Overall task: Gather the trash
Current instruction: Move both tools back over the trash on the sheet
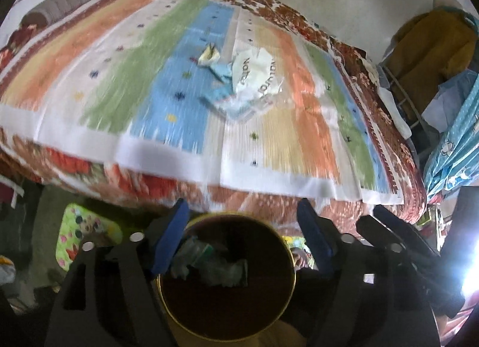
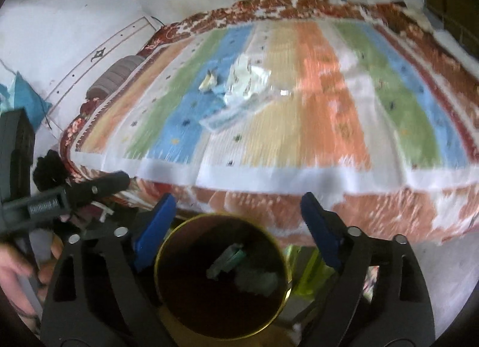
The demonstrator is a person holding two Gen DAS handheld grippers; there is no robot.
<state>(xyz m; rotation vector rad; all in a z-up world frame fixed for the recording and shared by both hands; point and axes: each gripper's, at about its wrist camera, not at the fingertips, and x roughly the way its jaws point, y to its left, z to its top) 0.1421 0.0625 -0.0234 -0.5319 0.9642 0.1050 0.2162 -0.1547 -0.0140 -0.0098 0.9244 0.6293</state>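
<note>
A round dark bin with a gold rim (image 1: 295, 266) stands on the floor in front of the bed, with crumpled wrappers (image 1: 209, 263) inside; it shows in the right wrist view too (image 2: 157, 269). My left gripper (image 1: 244, 227) is open and empty above the bin. My right gripper (image 2: 238, 218) is open and empty above it as well. A pile of trash lies in the middle of the bed: a white printed wrapper (image 1: 254, 72), a small yellow-white scrap (image 1: 209, 54) and a bluish flat packet (image 1: 236, 104). The pile shows in the right wrist view (image 2: 242, 86).
The bed has a striped cover (image 1: 119, 86) over a red floral blanket (image 1: 269, 200). A rolled brown bolster (image 1: 60, 5) lies at the head. Hanging clothes and a blue dotted cloth (image 1: 452, 137) stand to the right. A patterned mat (image 1: 86, 236) lies on the floor.
</note>
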